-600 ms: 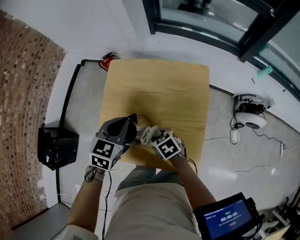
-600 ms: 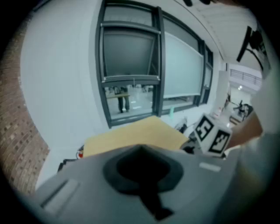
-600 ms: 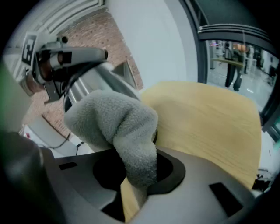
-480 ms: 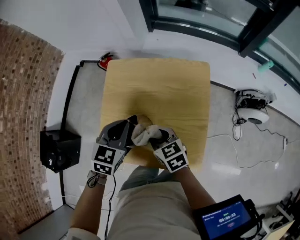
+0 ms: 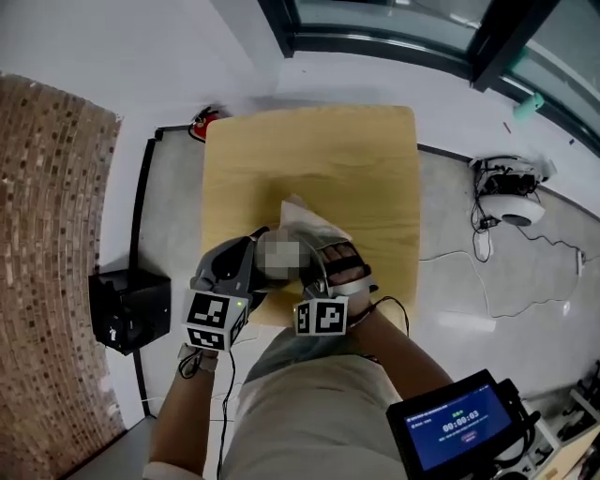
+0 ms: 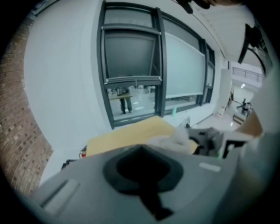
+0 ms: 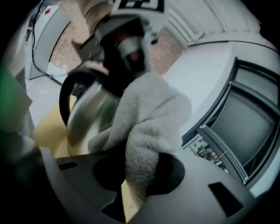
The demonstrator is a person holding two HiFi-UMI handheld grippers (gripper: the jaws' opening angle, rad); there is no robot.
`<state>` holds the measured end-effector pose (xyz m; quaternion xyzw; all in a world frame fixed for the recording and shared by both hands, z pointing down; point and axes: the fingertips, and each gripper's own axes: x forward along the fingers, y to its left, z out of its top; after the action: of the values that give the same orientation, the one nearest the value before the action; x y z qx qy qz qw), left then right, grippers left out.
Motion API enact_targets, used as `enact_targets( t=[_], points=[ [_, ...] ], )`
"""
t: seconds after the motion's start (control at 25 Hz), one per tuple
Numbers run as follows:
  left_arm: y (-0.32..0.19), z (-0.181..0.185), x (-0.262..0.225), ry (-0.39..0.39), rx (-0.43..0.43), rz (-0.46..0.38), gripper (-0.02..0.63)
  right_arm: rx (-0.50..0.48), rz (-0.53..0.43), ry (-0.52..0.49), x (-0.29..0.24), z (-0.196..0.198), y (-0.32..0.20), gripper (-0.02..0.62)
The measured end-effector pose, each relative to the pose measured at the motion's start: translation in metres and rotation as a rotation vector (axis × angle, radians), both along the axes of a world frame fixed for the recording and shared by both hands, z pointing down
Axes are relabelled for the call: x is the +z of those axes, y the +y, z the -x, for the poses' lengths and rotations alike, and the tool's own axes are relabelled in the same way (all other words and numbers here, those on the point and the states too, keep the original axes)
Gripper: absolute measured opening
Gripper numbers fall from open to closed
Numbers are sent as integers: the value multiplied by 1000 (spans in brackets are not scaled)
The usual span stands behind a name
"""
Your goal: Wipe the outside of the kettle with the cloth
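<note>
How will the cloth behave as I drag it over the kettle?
Likely floppy: the cloth folds out of the right gripper and drapes against the kettle. Its fluffy pile should grip rather than slide. The kettle's shiny, rounded side may still let it slip off.

Looks like an office or lab space: big glass windows [image 5: 394, 23], brick wall [image 5: 47, 234], loose cables [image 5: 466, 264], lone desk [image 5: 309, 159].

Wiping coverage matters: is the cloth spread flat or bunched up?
Bunched: the cloth, clamped in the right gripper, sits crumpled and lies against the kettle.
</note>
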<state>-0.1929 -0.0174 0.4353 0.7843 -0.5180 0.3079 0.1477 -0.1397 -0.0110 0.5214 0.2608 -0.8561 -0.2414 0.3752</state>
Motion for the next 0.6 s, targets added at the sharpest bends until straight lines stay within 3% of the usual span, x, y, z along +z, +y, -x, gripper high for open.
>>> enact_targets(
  t=[0.08, 0.12, 0.24, 0.28, 0.32, 0.36, 0.44, 0.48, 0.6],
  points=[
    [0, 1, 1, 0, -2, 1, -2, -29, 132, 143, 61, -6, -7, 93],
    [-1, 1, 2, -1, -3, 1, -2, -53, 142, 165, 65, -6, -10, 94],
    [-8, -1, 5, 0, -5, -7, -2, -95, -88, -5, -24, 3, -3, 92],
    [-8, 0, 6, 0, -8, -6, -2, -89, -142, -53, -41, 6, 3, 92],
    [-6, 1, 6, 0, -11, -2, -2, -64, -138, -50, -33, 5, 6, 92],
    [-5, 1, 7, 1, -14, 1, -2, -29, -63, 4, -2, 0, 6, 89],
    [-5, 2, 8, 4, -20, 6, -2, 8, 202, 153, 75, -15, 11, 91],
    [-5, 2, 9, 5, -23, 8, -2, -4, 287, 178, 86, -18, 19, 91],
    [-9, 6, 14, 3, -24, 7, -2, -158, 336, 78, 35, -1, 74, 89]
  ],
)
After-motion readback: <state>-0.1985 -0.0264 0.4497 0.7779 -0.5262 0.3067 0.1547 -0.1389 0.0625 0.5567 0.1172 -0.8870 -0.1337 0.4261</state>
